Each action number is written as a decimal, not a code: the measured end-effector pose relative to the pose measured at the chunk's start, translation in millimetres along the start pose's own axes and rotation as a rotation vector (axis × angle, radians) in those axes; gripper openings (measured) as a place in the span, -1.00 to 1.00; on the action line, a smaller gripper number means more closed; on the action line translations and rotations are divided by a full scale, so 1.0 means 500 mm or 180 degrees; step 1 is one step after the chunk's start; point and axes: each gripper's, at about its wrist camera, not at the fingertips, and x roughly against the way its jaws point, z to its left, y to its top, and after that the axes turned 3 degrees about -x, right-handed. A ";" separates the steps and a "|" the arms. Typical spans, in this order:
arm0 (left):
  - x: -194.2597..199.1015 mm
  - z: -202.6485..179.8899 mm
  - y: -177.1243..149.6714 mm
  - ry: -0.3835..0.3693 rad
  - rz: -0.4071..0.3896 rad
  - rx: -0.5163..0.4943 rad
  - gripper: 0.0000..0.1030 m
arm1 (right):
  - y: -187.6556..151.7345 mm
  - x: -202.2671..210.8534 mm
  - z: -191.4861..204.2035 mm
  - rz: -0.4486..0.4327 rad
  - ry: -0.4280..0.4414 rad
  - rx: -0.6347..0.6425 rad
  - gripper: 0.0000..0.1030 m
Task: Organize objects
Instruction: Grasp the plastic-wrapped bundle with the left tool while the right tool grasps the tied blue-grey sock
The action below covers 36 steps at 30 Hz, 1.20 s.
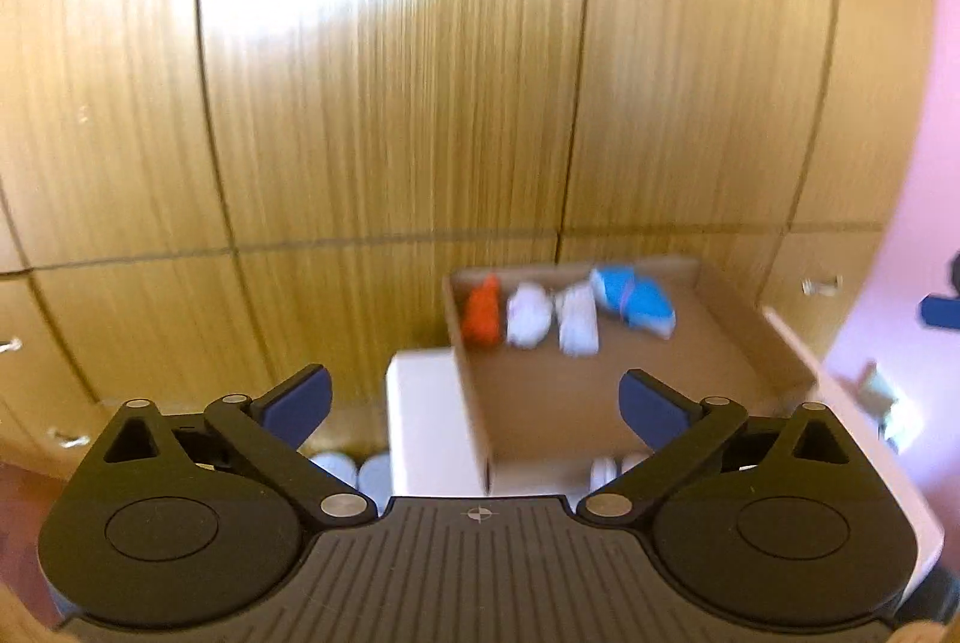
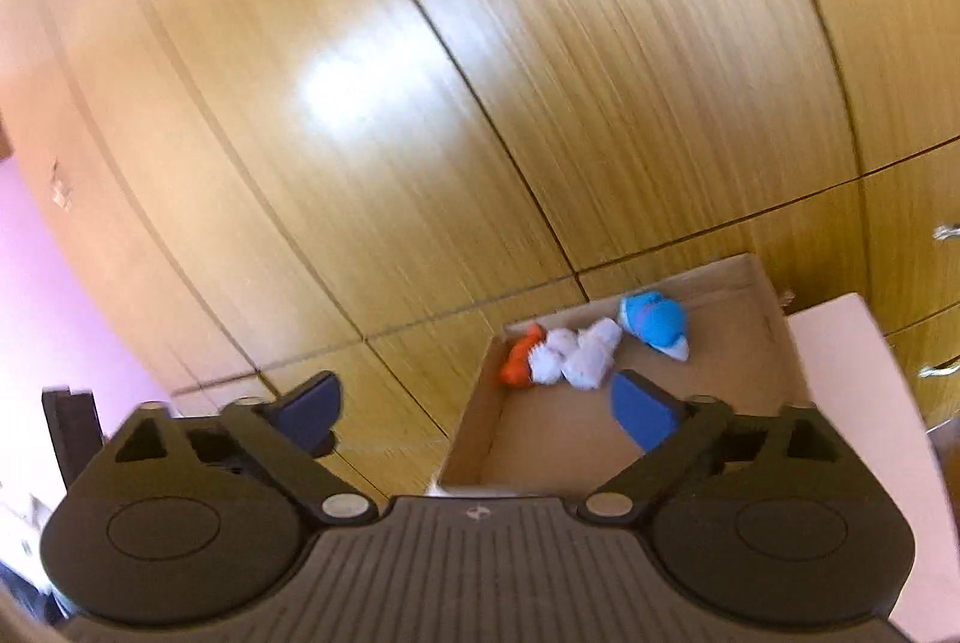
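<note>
**A:** Since both your claws are spread wide and carrying nothing, where do you reckon the things to sort are?

**B:** Look into the cardboard box (image 1: 606, 403) ahead of you. Along its far wall lie four small bundles, likely rolled socks, though motion blur makes it hard to say: an orange one (image 1: 483, 314) at the far left corner, a fuzzy white one (image 1: 528, 314) just beside it, a second white one (image 1: 577, 319) touching that, and a blue one (image 1: 633, 301) to the right. The near half of the box floor is bare.

**A:** And your left claw (image 1: 474, 403)?

**B:** Released, hanging above the near edge of the box, which sits on a white worktop (image 1: 426, 421). Your right claw (image 2: 474, 412) is released too, held further left, with its right finger (image 2: 642, 415) over the box floor and its left finger out over the wooden wardrobe doors (image 2: 420, 102).

**A:** What could go wrong from here?

**B:** Both views are smeared, so you seem to be moving fast. Come down like that and a finger could catch the thin box wall and shove the whole box along the worktop, or off it. The two white bundles press together, so closing on one may drag its neighbour along. They look soft, too; pinch only the fuzz and the bundle may slip free or unroll. Two round pale things (image 1: 354, 469) sit low beside the worktop; I can't tell what they are.
</note>
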 end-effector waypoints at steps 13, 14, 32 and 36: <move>0.034 -0.189 -0.279 -0.0152 0.0375 -0.0394 0.97 | -0.259 -0.010 -0.091 0.0345 -0.1041 0.1044 0.83; 0.025 -0.198 -0.284 -0.0109 0.0398 -0.0441 0.97 | -0.261 -0.010 -0.087 0.0354 -0.1052 0.1081 0.81; -0.041 -0.208 -0.292 -0.0337 0.0614 -0.0127 0.38 | -0.283 -0.033 -0.091 0.0470 -0.0904 0.1254 0.59; -0.027 -0.232 -0.291 -0.0297 0.0624 -0.0118 0.40 | -0.282 -0.034 -0.092 0.0494 -0.0886 0.1301 0.59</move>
